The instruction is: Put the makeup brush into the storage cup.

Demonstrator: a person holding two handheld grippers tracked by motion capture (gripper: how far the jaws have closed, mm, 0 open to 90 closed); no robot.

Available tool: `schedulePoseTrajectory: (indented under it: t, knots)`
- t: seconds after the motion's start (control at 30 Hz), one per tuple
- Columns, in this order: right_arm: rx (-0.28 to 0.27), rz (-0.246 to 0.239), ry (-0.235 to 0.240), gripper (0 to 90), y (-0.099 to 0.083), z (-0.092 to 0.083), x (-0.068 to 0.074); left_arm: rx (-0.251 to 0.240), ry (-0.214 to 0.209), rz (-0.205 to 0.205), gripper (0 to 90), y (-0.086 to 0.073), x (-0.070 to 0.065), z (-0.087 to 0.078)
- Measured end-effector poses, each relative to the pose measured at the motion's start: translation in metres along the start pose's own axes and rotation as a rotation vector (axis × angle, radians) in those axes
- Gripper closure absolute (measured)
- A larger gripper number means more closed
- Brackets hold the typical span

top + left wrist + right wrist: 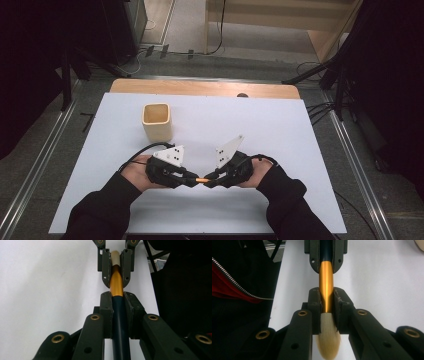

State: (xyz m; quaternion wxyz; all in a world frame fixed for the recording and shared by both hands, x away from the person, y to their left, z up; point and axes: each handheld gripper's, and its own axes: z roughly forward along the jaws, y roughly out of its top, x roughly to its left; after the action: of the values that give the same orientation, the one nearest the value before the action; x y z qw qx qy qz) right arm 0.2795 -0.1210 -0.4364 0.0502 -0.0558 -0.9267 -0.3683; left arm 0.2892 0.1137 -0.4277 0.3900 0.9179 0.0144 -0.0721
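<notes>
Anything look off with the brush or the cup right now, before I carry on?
Nothing stands out. The brush is held level between both grippers: the left gripper is shut on its dark handle, the right gripper on the gold ferrule by the bristles. The cup stands upright on the white table, apart from them.

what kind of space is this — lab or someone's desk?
Likely a lab recording setup: a white table framed by metal floor rails, loose cables around it, and dark curtains at both sides.
</notes>
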Motion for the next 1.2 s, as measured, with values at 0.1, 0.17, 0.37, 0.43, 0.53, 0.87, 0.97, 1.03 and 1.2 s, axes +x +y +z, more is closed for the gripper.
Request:
schedulePoseTrajectory:
  t: [0.1,0.17,0.37,0.43,0.53,0.87,0.97,1.03,1.2]
  knots:
    - [-0.004,0.005,-0.004,75.2,0.000,-0.001,0.000,-0.002,-0.006,-0.006,79.0,0.000,0.000,-0.001]
    - [-0.012,0.005,0.006,74.3,0.000,-0.001,0.000,-0.009,0.000,-0.013,79.0,0.000,0.000,-0.001]
    - [-0.030,-0.019,-0.026,56.9,-0.002,-0.003,0.000,-0.017,0.015,-0.014,79.0,-0.001,0.001,-0.004]
    - [-0.073,-0.013,-0.039,47.7,-0.006,-0.011,0.000,-0.043,0.024,-0.024,79.0,-0.002,0.002,-0.009]
    - [-0.160,-0.001,-0.071,44.0,-0.013,-0.022,-0.001,-0.084,0.039,-0.038,79.0,-0.003,0.003,-0.014]
    - [-0.335,0.084,-0.122,40.0,-0.032,-0.041,0.002,-0.246,0.068,-0.090,78.9,-0.009,0.005,-0.028]
    - [-0.394,0.099,-0.143,39.9,-0.036,-0.041,0.004,-0.345,0.060,-0.117,79.0,-0.010,0.004,-0.035]
    - [-0.433,0.104,-0.141,39.8,-0.038,-0.040,0.005,-0.375,0.054,-0.120,78.9,-0.011,0.003,-0.038]
    - [-0.478,0.119,-0.110,39.8,-0.035,-0.036,0.004,-0.399,0.024,-0.123,79.0,-0.011,0.002,-0.035]
